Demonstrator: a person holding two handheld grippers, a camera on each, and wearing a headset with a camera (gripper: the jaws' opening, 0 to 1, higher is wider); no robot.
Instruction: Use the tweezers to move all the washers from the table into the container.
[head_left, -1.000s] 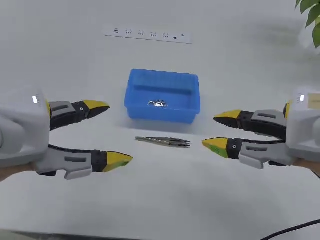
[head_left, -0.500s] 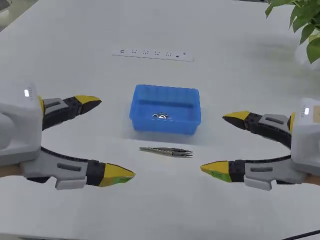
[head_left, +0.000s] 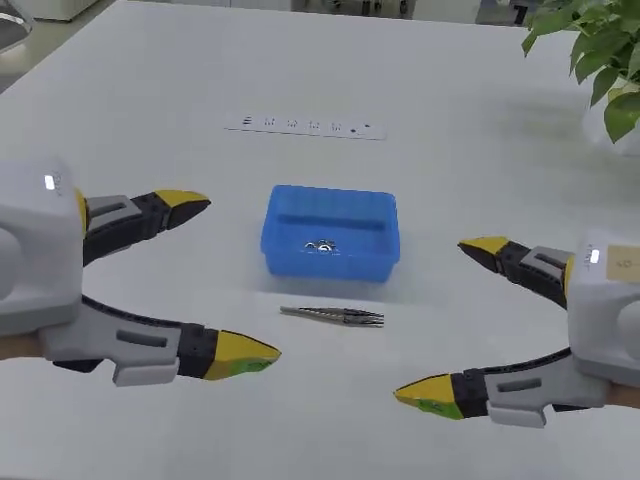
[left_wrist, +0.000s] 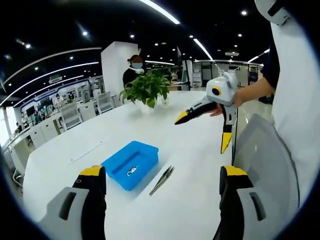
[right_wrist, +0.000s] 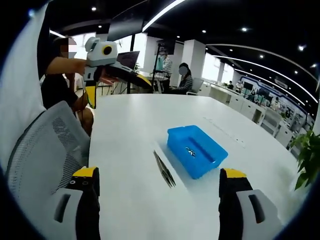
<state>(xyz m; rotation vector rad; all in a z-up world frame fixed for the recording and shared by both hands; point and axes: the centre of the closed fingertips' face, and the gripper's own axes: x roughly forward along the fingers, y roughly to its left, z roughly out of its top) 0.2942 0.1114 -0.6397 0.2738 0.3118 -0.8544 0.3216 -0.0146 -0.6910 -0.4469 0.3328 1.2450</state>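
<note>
A blue container (head_left: 325, 262) stands mid-table with a few metal washers (head_left: 320, 246) inside it. The metal tweezers (head_left: 333, 315) lie flat on the table just in front of it, with neither gripper touching them. My left gripper (head_left: 235, 278) hovers open at the left, nothing between its jaws. At the right my right gripper (head_left: 437, 320) is also open and empty. In the left gripper view the container (left_wrist: 142, 170), washers (left_wrist: 132, 170) and tweezers (left_wrist: 162, 180) lie ahead. The right gripper view shows the container (right_wrist: 192, 167) and tweezers (right_wrist: 163, 170).
A white power strip (head_left: 305, 125) lies beyond the container. A potted plant (head_left: 600, 60) stands at the far right corner. A mesh chair back (right_wrist: 45, 145) is at the table's near side. People sit and stand in the office behind.
The right gripper's jaws have spread much wider and it has drawn back toward the lower right. The left gripper has opened a little more. The head camera has tilted up.
</note>
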